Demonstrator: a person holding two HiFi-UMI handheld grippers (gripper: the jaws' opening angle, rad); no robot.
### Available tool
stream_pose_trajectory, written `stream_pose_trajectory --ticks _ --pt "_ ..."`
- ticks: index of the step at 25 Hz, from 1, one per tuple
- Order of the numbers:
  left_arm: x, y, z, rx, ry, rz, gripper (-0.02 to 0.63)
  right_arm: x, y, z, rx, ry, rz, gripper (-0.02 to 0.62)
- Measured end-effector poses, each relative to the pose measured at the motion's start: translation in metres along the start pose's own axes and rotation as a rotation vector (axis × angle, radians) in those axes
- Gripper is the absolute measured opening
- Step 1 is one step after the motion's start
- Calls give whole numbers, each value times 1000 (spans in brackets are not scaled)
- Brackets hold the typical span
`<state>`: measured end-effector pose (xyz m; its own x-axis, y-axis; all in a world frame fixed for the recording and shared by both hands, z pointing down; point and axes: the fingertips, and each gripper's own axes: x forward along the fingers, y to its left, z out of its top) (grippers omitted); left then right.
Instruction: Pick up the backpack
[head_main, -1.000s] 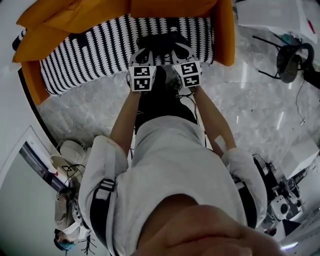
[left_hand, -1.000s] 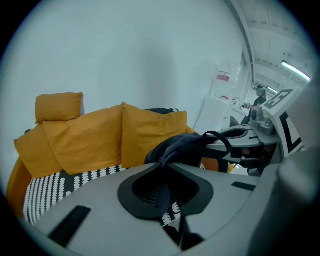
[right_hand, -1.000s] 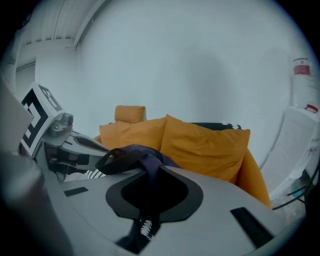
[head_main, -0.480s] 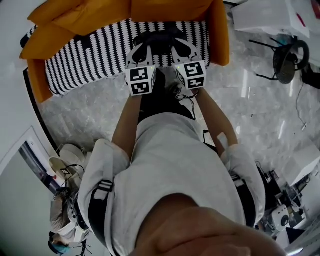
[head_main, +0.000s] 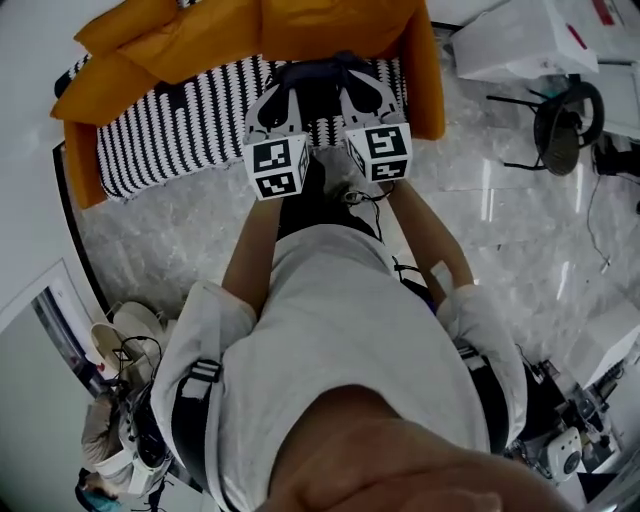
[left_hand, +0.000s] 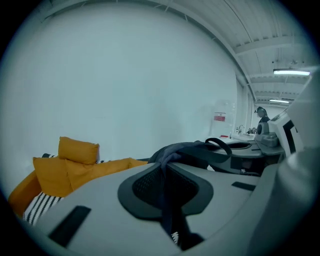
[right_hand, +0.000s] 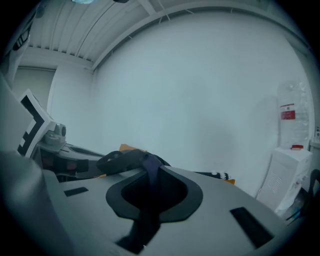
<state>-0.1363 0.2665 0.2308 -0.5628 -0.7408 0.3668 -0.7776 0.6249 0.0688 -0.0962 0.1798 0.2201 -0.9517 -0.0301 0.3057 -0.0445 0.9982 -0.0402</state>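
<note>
The backpack (head_main: 312, 82) is black, and it hangs between my two grippers in front of the sofa; the marker cubes hide most of its body. In the head view my left gripper (head_main: 272, 98) and right gripper (head_main: 362, 96) stand side by side, level with each other. My left gripper (left_hand: 167, 177) is shut on a dark blue strap (left_hand: 169, 155), with a black carry loop (left_hand: 220, 145) just beyond it. My right gripper (right_hand: 149, 197) is shut on another dark strap (right_hand: 150, 167). Each gripper shows at the edge of the other's view.
An orange sofa (head_main: 430, 80) with a black-and-white striped seat cover (head_main: 170, 120) and loose orange cushions (left_hand: 75, 160) stands ahead. White boxes (head_main: 510, 40) and a black chair (head_main: 565, 120) are at the right, on a marble floor (head_main: 160, 240). A water dispenser (right_hand: 289, 150) stands by the wall.
Both grippers have risen together with the backpack straps in them, and their marker cubes look larger and nearer. The sofa has slid towards the top of the head view.
</note>
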Motion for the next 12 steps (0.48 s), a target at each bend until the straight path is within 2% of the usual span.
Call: stream_pose_trajectory --ticks 7,12 --pt "-38 -22 46 25 -111 37 37 -44 4 45 -12 -95 0 60" --pt "-62 -44 63 31 -164 42 38 -78 4 60 -17 -129 18 58"
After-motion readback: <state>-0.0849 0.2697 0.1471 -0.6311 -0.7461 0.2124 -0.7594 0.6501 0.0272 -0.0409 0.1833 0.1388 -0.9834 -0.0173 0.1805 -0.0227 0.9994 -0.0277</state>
